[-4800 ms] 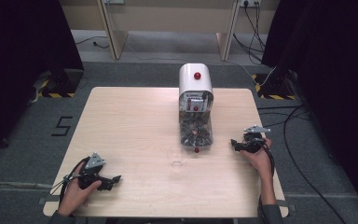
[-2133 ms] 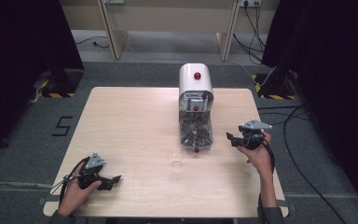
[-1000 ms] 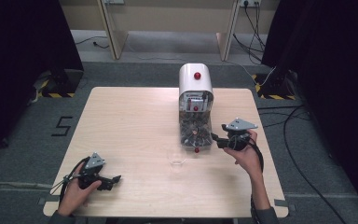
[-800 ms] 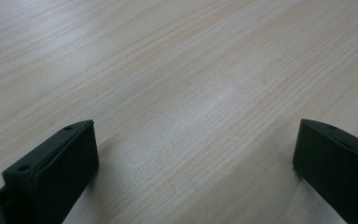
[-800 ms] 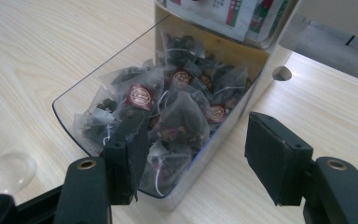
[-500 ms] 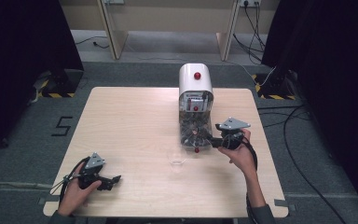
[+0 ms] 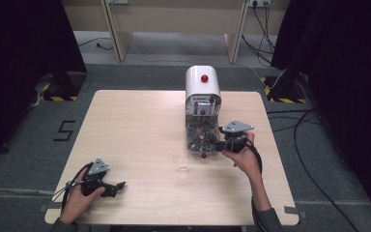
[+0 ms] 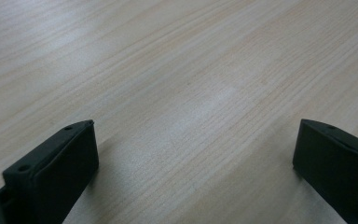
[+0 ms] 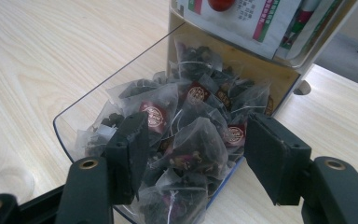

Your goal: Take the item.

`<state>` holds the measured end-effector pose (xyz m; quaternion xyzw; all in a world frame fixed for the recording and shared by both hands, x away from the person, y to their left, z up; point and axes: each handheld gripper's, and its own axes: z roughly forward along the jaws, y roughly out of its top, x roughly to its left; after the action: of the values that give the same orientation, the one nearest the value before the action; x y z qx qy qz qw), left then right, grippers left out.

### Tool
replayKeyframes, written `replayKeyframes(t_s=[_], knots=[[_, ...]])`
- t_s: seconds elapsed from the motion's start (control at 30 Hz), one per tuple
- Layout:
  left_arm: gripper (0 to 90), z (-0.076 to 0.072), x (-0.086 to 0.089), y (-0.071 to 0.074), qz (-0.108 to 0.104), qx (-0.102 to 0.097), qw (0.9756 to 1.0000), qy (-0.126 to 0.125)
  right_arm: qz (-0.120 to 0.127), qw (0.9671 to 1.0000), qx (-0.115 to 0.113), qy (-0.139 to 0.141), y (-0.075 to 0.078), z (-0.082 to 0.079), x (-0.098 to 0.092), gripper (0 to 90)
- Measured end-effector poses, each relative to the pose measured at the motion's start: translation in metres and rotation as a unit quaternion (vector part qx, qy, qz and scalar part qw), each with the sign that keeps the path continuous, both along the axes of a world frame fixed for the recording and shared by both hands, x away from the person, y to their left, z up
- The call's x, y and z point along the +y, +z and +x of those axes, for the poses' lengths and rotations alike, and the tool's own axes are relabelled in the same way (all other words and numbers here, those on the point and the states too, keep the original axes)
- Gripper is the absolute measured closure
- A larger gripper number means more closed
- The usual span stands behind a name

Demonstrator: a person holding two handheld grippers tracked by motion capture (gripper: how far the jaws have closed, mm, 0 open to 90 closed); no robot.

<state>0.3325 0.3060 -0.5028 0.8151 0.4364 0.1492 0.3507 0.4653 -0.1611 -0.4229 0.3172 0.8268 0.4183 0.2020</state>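
My right gripper (image 9: 193,154) hangs over the open clear tray (image 9: 70,128) at the front of the white dispenser (image 7: 202,87). Its fingers (image 9: 270,158) are spread, one on each side of a tea bag (image 9: 198,149) that lies on top of the heap; I can't see the pads pressing on it, so I count it as not yet gripped. The tea bags (image 7: 200,135) are see-through pouches of dark leaves with round red labels, and they fill the tray from its rim back to the dispenser's body. From above, the right gripper (image 7: 232,140) sits just beside the tray's right edge, near the middle of the tabletop (image 7: 125,125). A small clear cup (image 7: 183,164) stands on the tabletop just in front of the tray, apart from it.

My left gripper (image 7: 107,187) rests low at the near left corner of the tabletop, well apart from the dispenser. Its fingers (image 8: 51,170) are spread wide over bare wood, nothing between them.
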Motion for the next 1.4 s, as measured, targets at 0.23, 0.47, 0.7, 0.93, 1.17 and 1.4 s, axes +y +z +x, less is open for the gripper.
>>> replayKeyframes(t_s=[0.23,0.47,0.7,0.93,1.17,1.4], knots=[[0.0,0.0,0.0,0.0,0.0,0.0,1.0,0.0,-0.005,1.0,0.001,0.007,-0.003,0.004,0.004,42.8],[0.0,0.0,0.0,0.0,0.0,0.0,1.0,0.0,-0.013,0.9998,0.001,0.012,-0.009,0.008,0.008,44.4],[0.0,0.0,0.0,0.0,0.0,0.0,1.0,0.0,-0.021,0.9996,0.004,0.017,-0.016,0.012,0.012,45.9],[0.0,0.0,0.0,0.0,0.0,0.0,1.0,0.0,-0.036,0.9992,0.007,0.018,-0.023,0.016,0.014,49.3],[0.0,0.0,0.0,0.0,0.0,0.0,1.0,0.0,-0.047,0.9986,0.005,0.023,-0.026,0.016,0.014,62.2],[0.0,0.0,0.0,0.0,0.0,0.0,1.0,0.0,-0.045,0.9988,-0.002,0.02,-0.023,0.015,0.011,84.0]])
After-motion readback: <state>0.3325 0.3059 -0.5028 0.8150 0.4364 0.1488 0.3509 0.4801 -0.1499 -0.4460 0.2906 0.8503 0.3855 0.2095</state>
